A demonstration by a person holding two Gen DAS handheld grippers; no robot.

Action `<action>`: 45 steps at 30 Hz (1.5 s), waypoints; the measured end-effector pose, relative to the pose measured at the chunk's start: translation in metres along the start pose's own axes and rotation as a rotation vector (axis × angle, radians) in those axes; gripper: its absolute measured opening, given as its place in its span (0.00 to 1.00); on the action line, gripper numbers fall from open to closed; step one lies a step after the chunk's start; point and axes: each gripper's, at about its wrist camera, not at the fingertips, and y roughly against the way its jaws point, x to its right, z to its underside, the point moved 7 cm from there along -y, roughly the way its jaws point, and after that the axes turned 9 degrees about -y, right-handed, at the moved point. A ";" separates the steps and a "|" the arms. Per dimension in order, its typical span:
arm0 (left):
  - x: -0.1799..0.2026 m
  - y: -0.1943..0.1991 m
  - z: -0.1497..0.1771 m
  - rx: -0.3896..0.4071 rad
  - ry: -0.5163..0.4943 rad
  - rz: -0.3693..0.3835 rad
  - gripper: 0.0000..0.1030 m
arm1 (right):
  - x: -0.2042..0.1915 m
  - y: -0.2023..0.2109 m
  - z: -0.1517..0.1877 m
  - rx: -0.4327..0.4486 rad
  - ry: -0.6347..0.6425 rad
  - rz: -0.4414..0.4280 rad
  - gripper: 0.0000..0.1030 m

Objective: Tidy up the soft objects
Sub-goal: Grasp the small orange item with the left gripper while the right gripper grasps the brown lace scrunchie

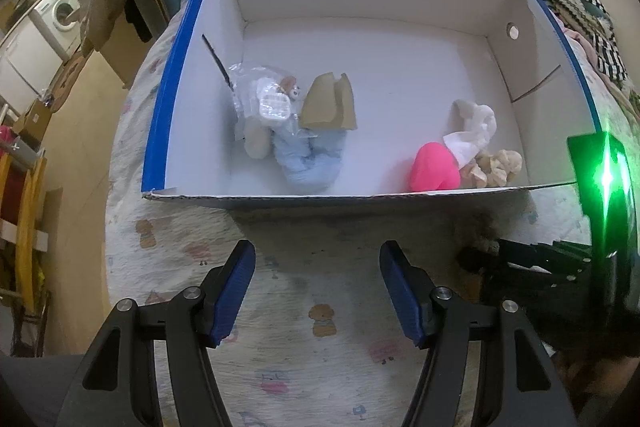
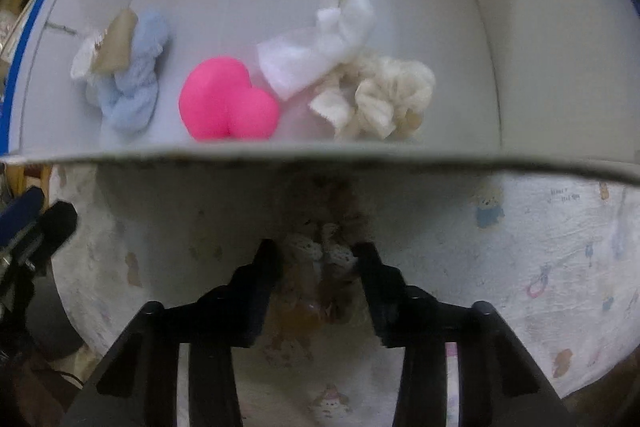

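Pickup step: right gripper [image 2: 316, 259] clenched on brown fuzzy soft toy [image 2: 320, 227]; left gripper [image 1: 318, 287] released, empty. Next: lift over near wall into white cardboard box [image 2: 280, 155].

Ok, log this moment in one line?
left gripper: open, empty | right gripper: fingers around brown fuzzy item on bedspread | box: holds pink heart
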 end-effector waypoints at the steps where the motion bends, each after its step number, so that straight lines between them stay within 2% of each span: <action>1: 0.001 0.000 0.000 0.003 -0.004 -0.001 0.60 | 0.000 0.002 -0.001 0.007 -0.008 -0.008 0.26; 2: 0.002 0.000 0.000 0.005 -0.007 -0.002 0.60 | 0.001 0.006 -0.003 0.018 -0.020 -0.026 0.24; 3: 0.002 0.000 0.001 0.005 -0.009 -0.002 0.60 | 0.004 0.011 -0.004 0.026 -0.031 -0.044 0.17; 9: 0.011 -0.009 0.006 -0.040 0.006 0.047 0.60 | 0.018 0.037 -0.007 0.065 -0.129 -0.174 0.16; 14: 0.038 -0.020 0.006 -0.073 -0.014 0.105 0.60 | 0.040 0.051 -0.004 0.111 -0.141 -0.133 0.15; 17: 0.063 -0.031 0.007 -0.100 -0.020 0.176 0.60 | 0.059 0.052 -0.005 0.121 -0.158 -0.099 0.15; 20: 0.094 -0.046 0.009 -0.149 -0.070 0.265 0.60 | 0.076 0.056 0.002 0.121 -0.176 -0.084 0.15; 26: 0.121 -0.070 0.014 -0.211 -0.118 0.290 0.60 | 0.090 0.062 0.005 0.132 -0.208 -0.073 0.15; 27: 0.122 -0.074 0.016 -0.217 -0.122 0.281 0.58 | 0.092 0.062 0.005 0.133 -0.212 -0.069 0.15; 31: 0.130 -0.078 0.014 -0.203 -0.190 0.260 0.19 | 0.084 0.057 0.004 0.135 -0.206 -0.060 0.15; 33: 0.133 -0.077 0.016 -0.199 -0.221 0.285 0.10 | 0.078 0.056 0.002 0.134 -0.204 -0.063 0.15; 38: 0.131 -0.072 0.017 -0.191 -0.237 0.284 0.06 | 0.071 0.057 0.004 0.134 -0.181 -0.069 0.15; 45: 0.098 -0.064 0.013 -0.165 -0.170 0.206 0.05 | 0.066 0.060 0.006 0.135 -0.160 -0.078 0.15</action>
